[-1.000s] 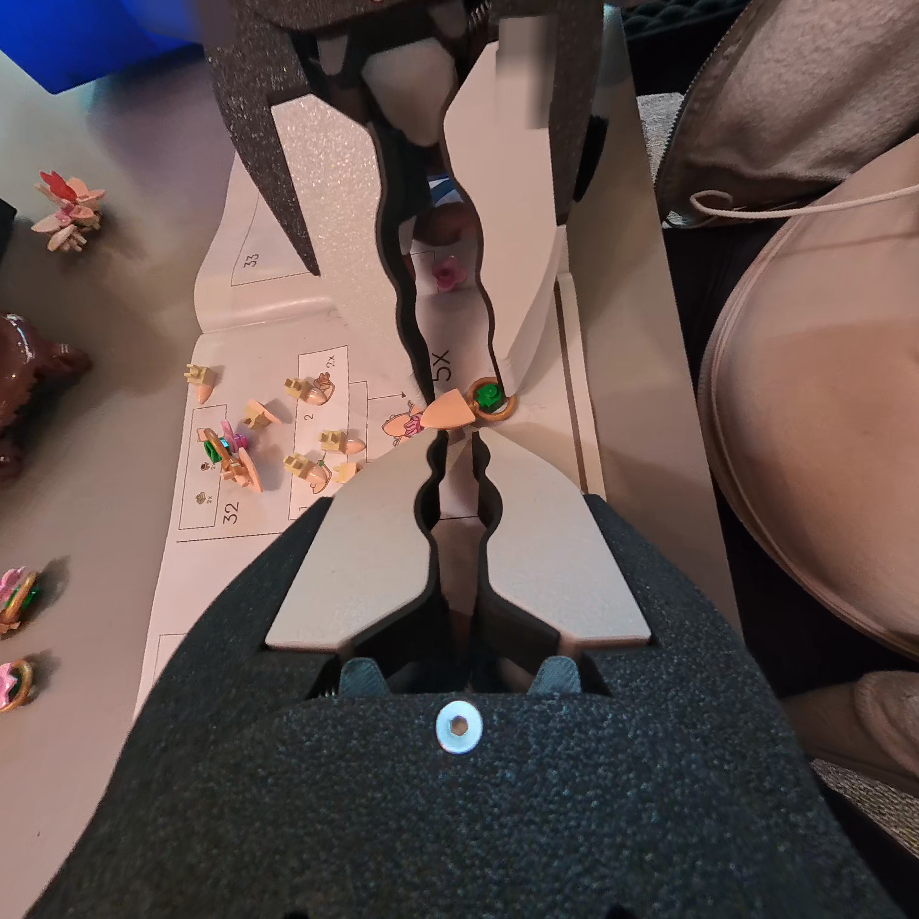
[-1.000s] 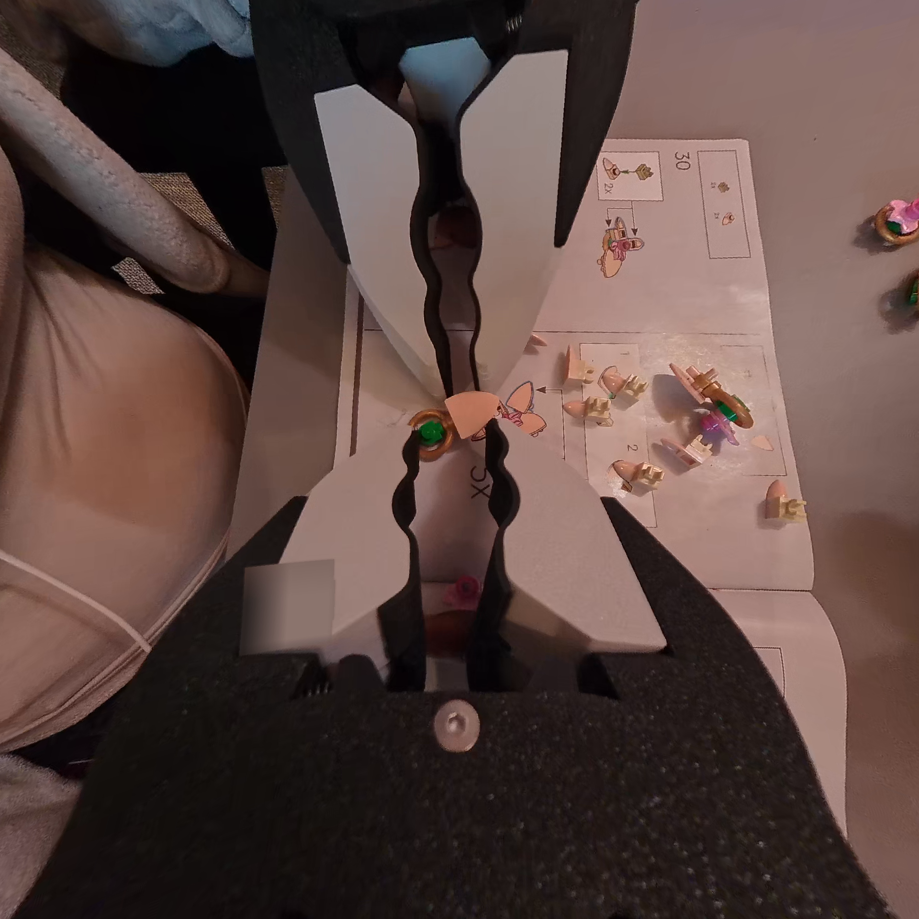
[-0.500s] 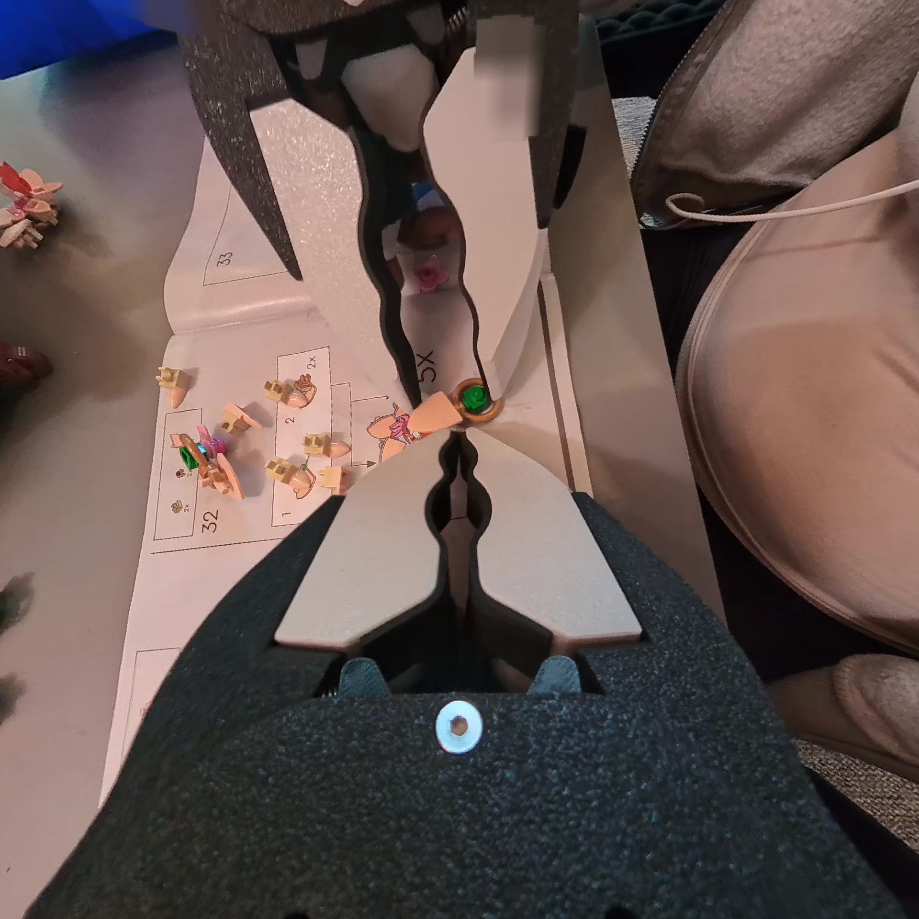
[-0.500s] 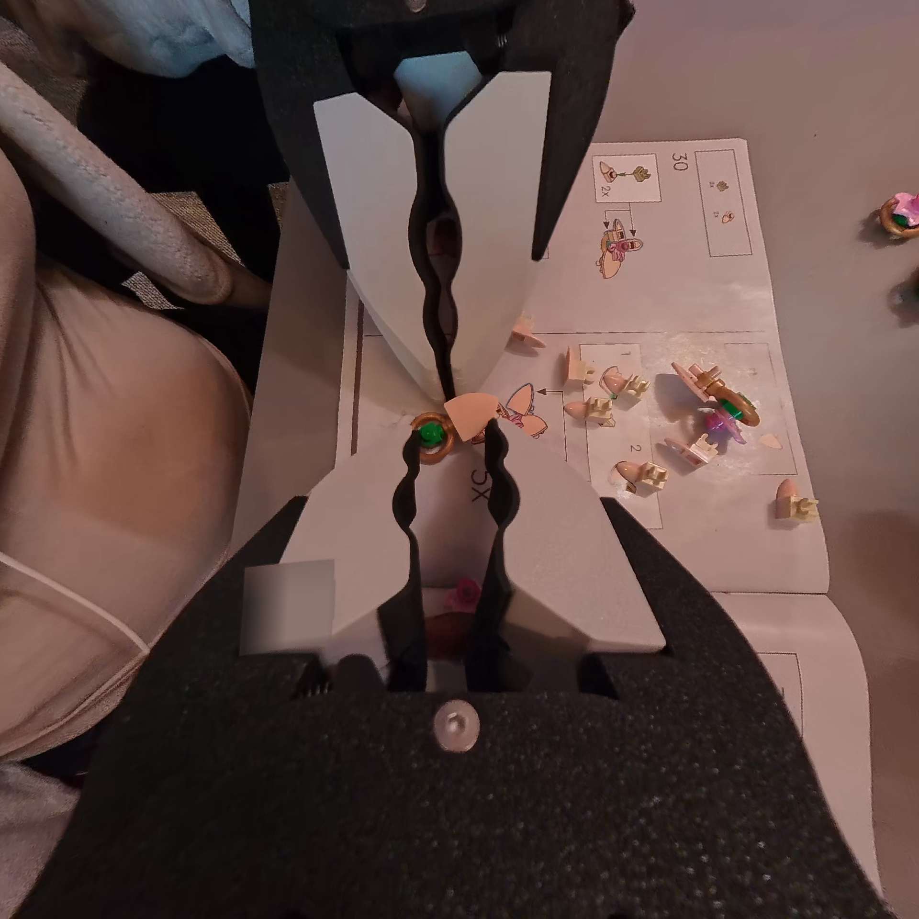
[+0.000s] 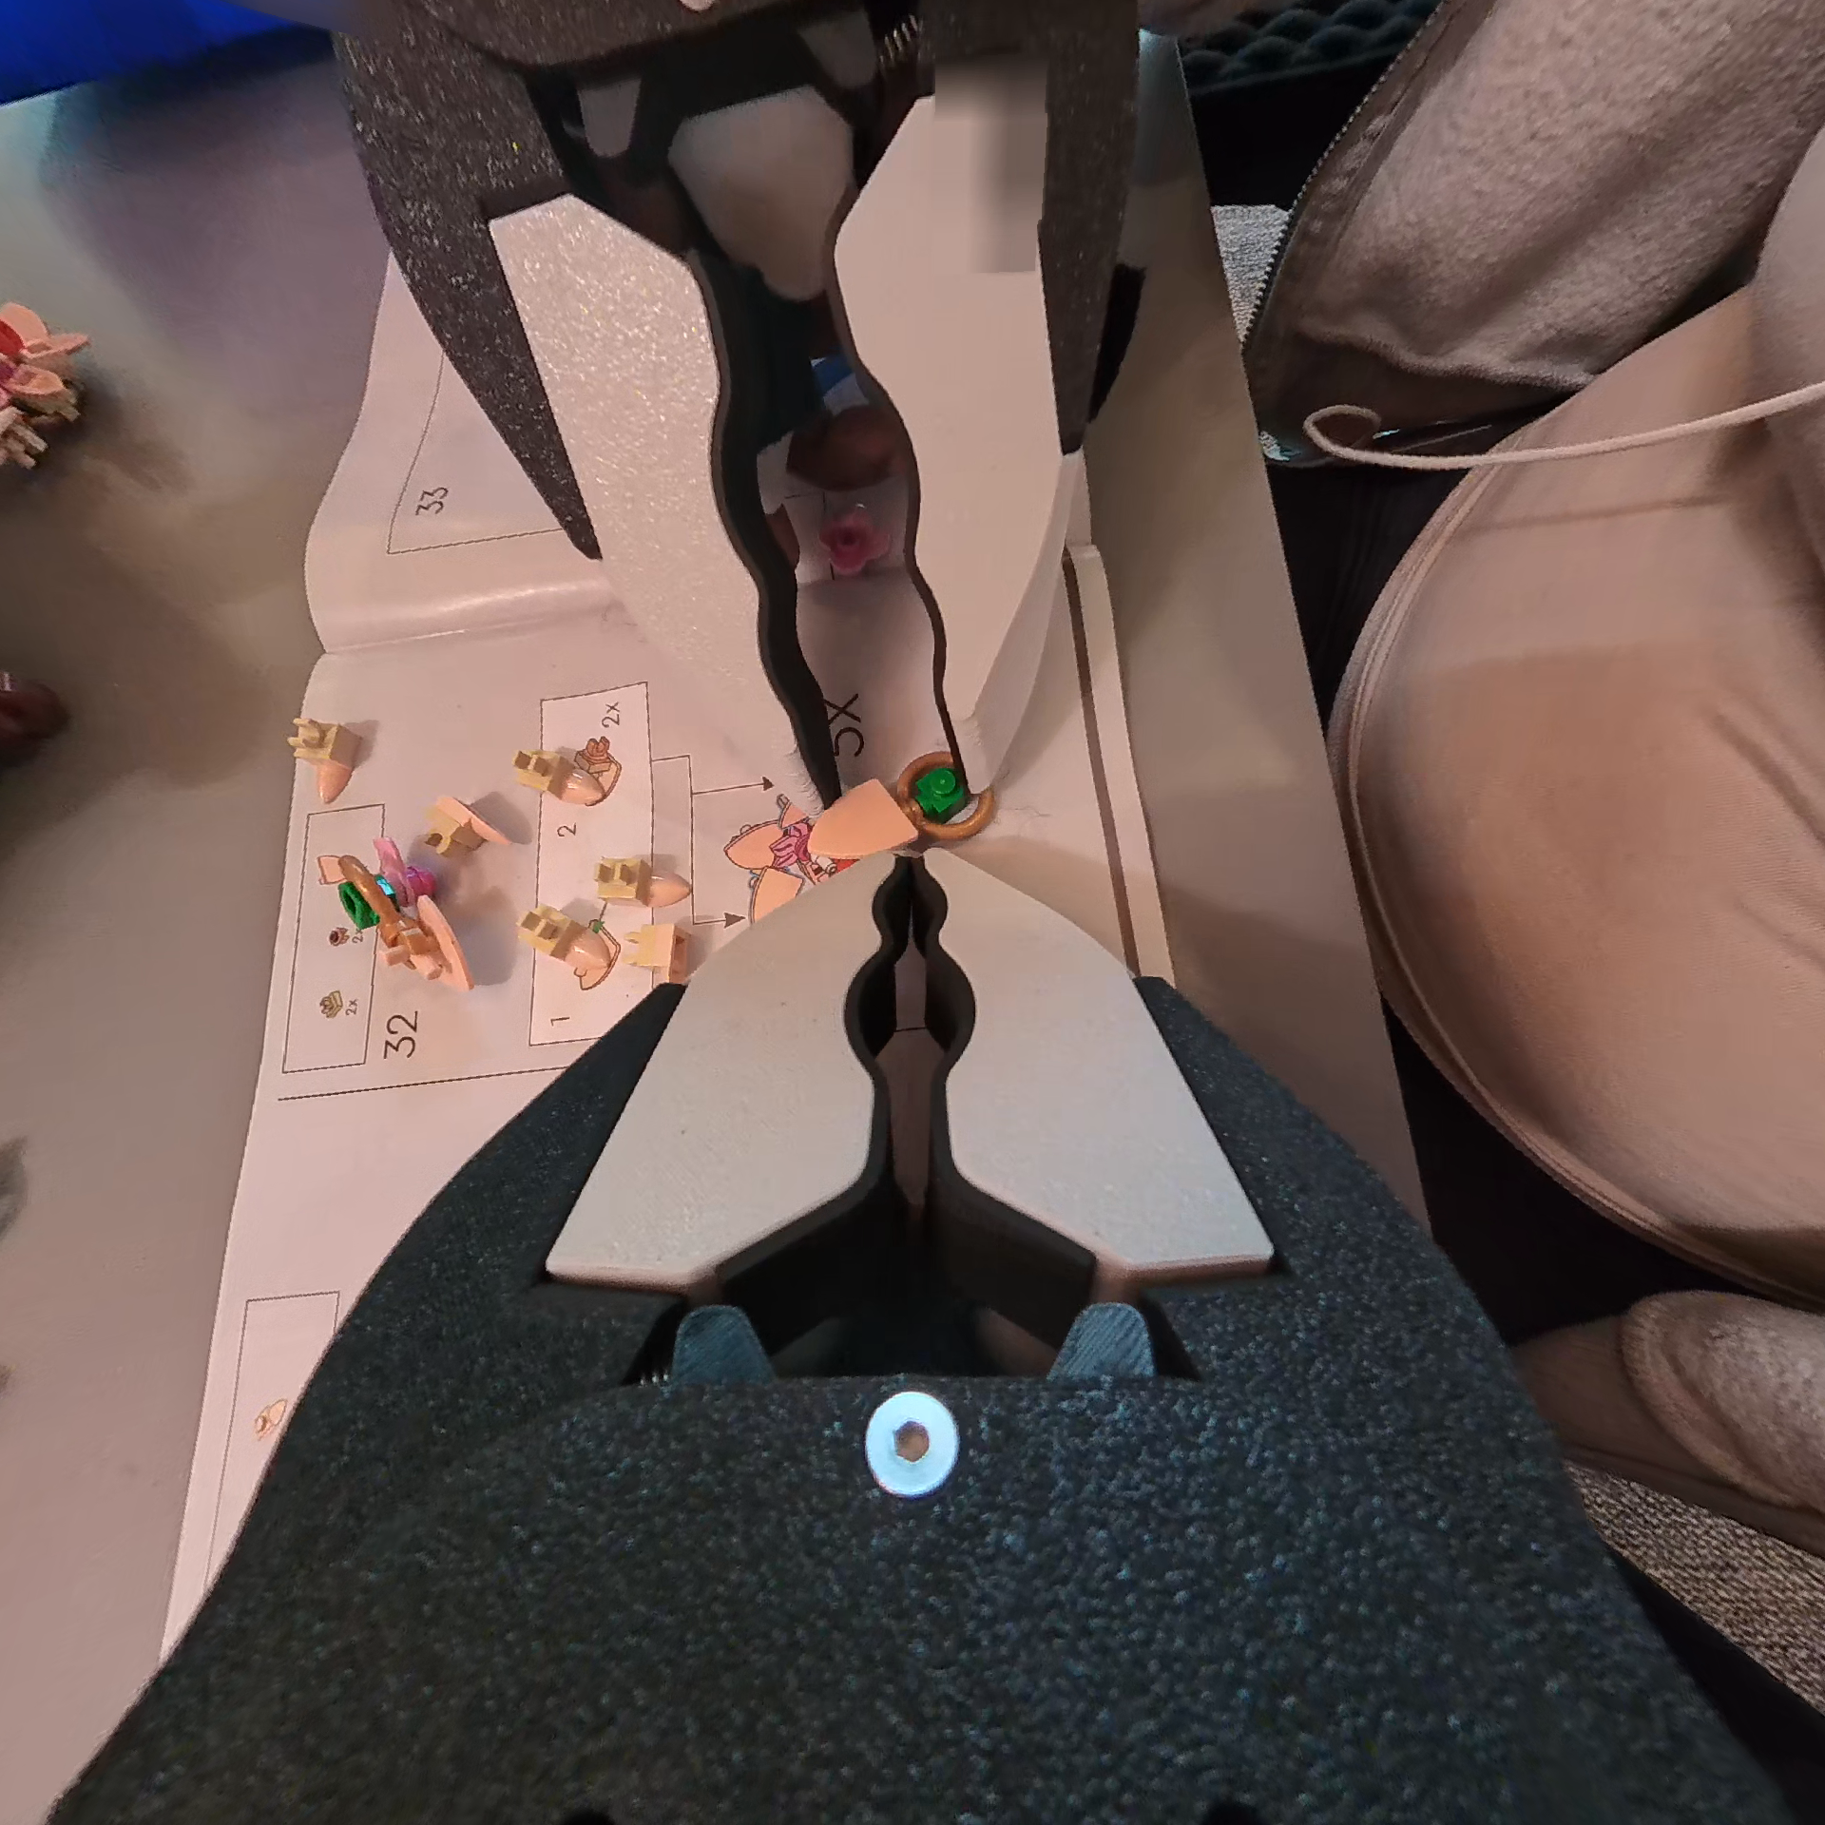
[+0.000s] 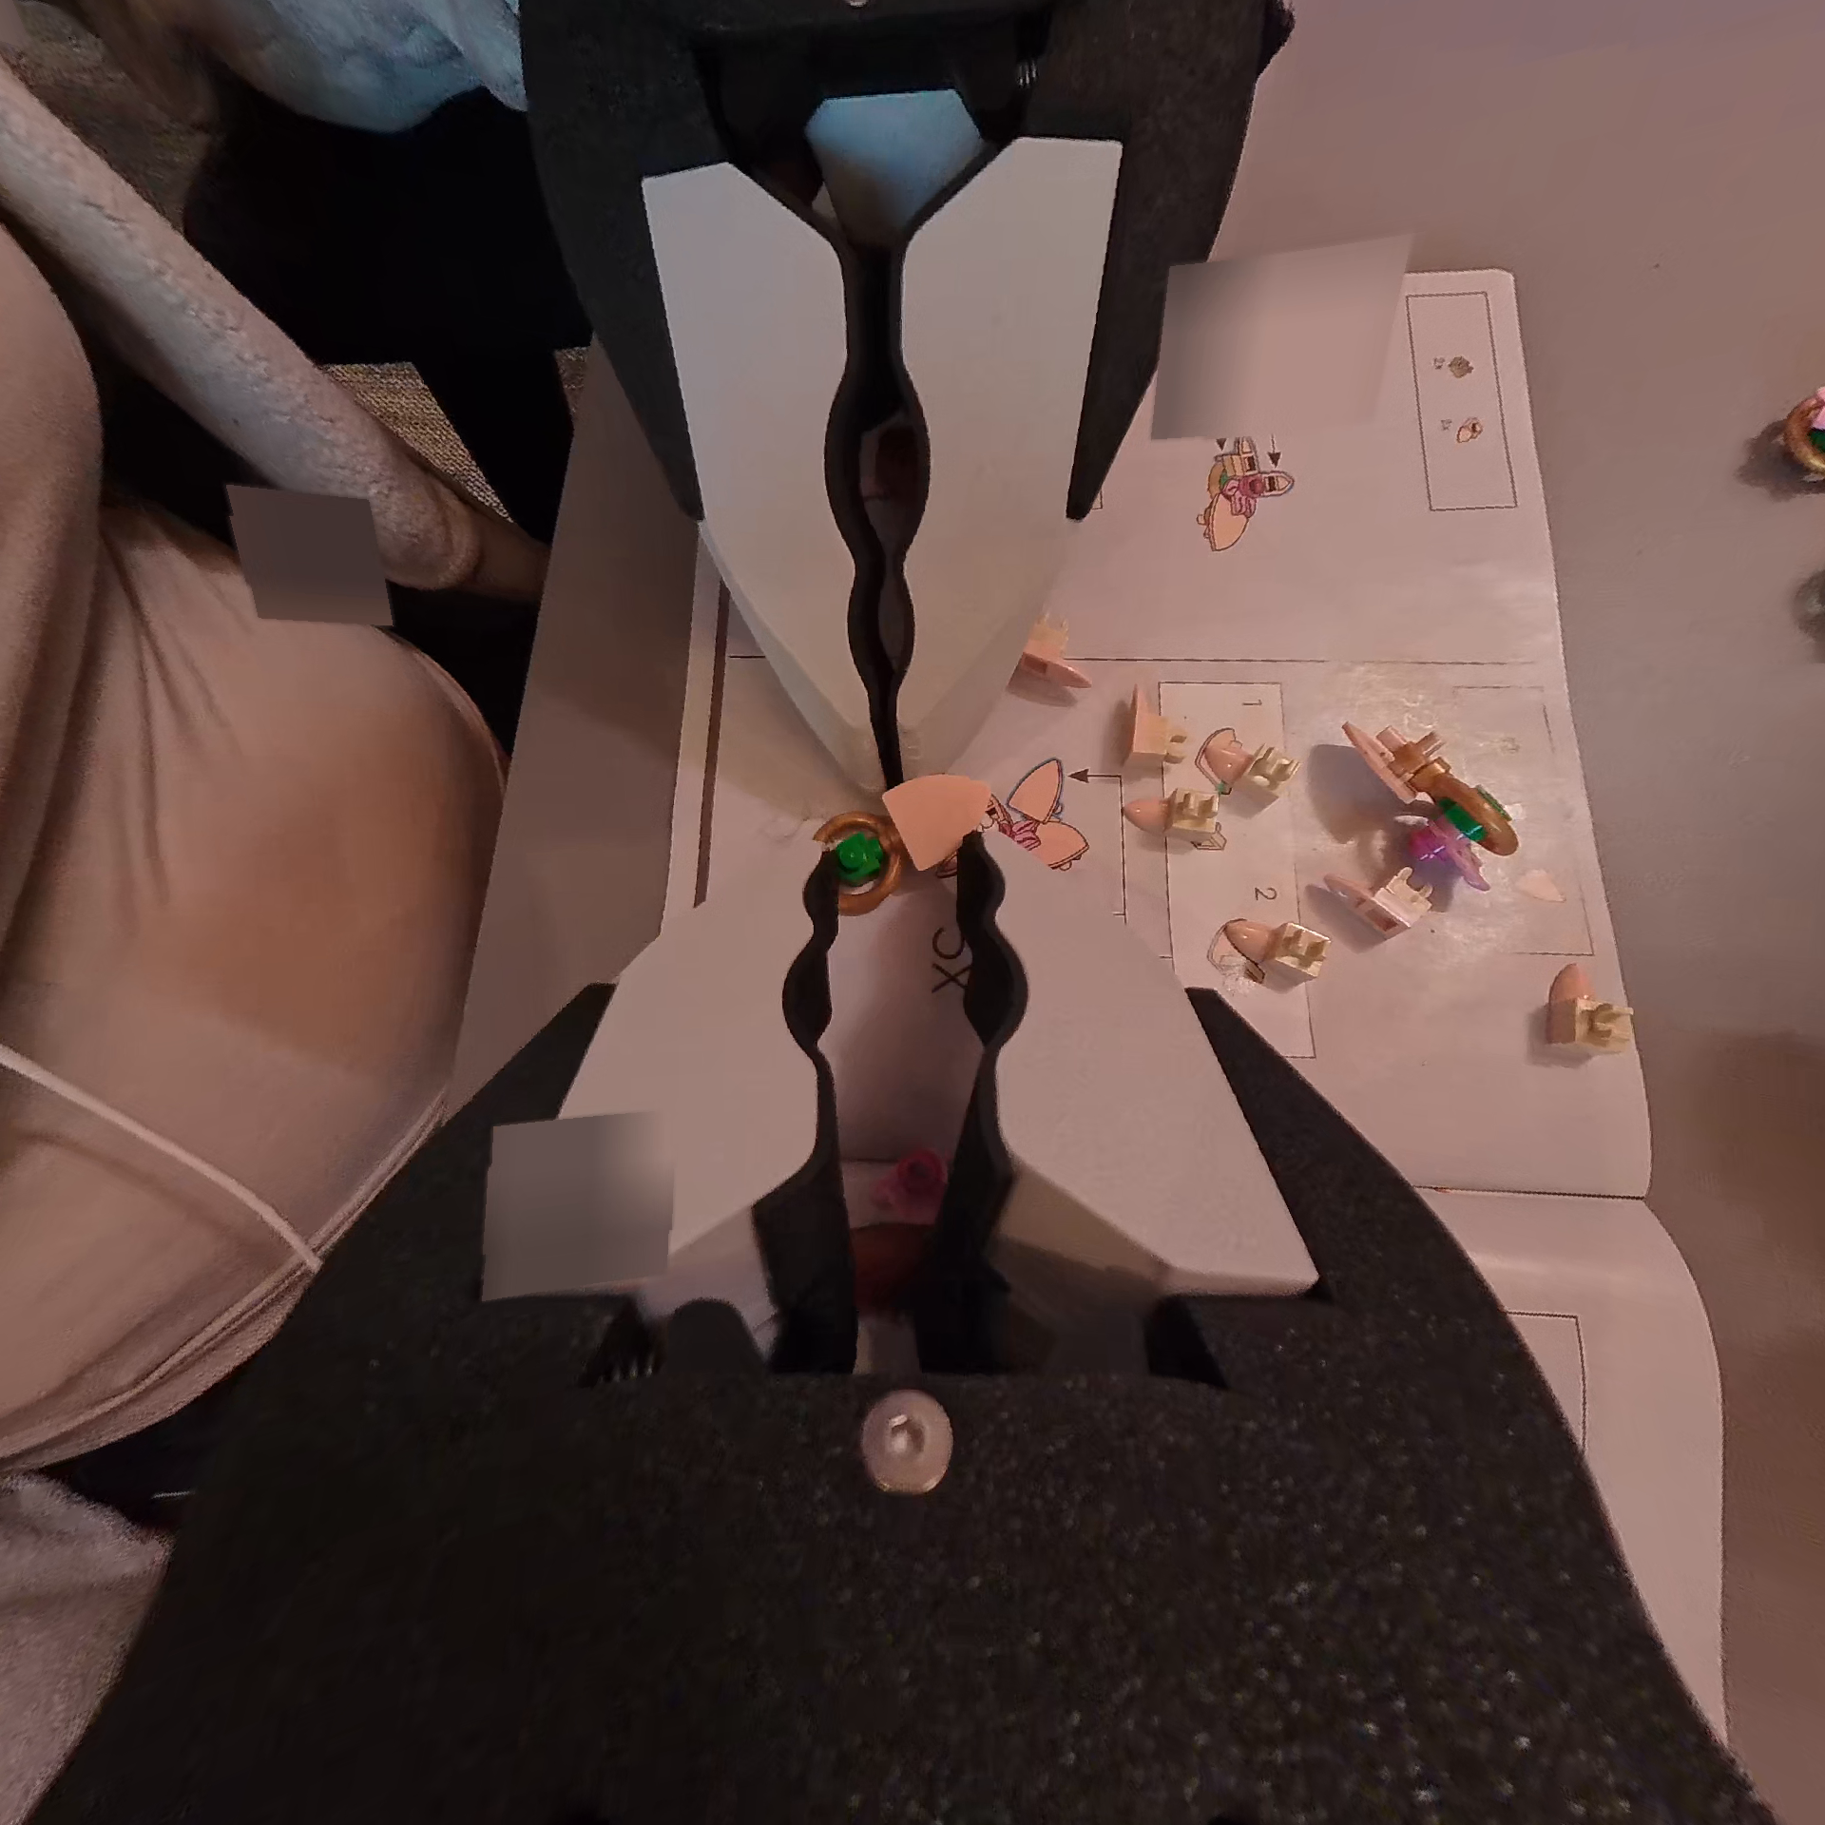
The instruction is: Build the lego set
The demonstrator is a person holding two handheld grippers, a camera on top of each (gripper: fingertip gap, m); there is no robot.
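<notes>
My two grippers meet tip to tip above the open instruction booklet (image 5: 474,1165). My left gripper (image 5: 904,869) is shut on a peach petal piece (image 5: 857,825). It also shows from the top in the right wrist view (image 6: 889,770). My right gripper (image 6: 894,869) is closed on a gold ring with a green stud (image 6: 857,857); in the left wrist view the right gripper (image 5: 894,780) comes from the top and the ring (image 5: 938,795) touches the petal. In the right wrist view the petal (image 6: 933,805) lies against the ring.
Several loose peach petal pieces (image 5: 632,879) and a half-built flower (image 5: 400,913) lie on the booklet. A small pink flower piece (image 5: 854,538) lies under the right gripper. A finished flower (image 5: 35,385) sits far left. A person's beige-clothed lap (image 5: 1580,839) is close on the right. The grippers are tip to tip, or close to it. Between my right fingertips and the half-built flower (image 5: 400,913) there is roughly 8 cm. My right wrist view (image 6: 1430,792) looks at it from another angle.
Both grippers stay shut with petal and ring held together. A second ago the pair shifted a little toward the person's lap; almost nothing has moved since half a second ago.
</notes>
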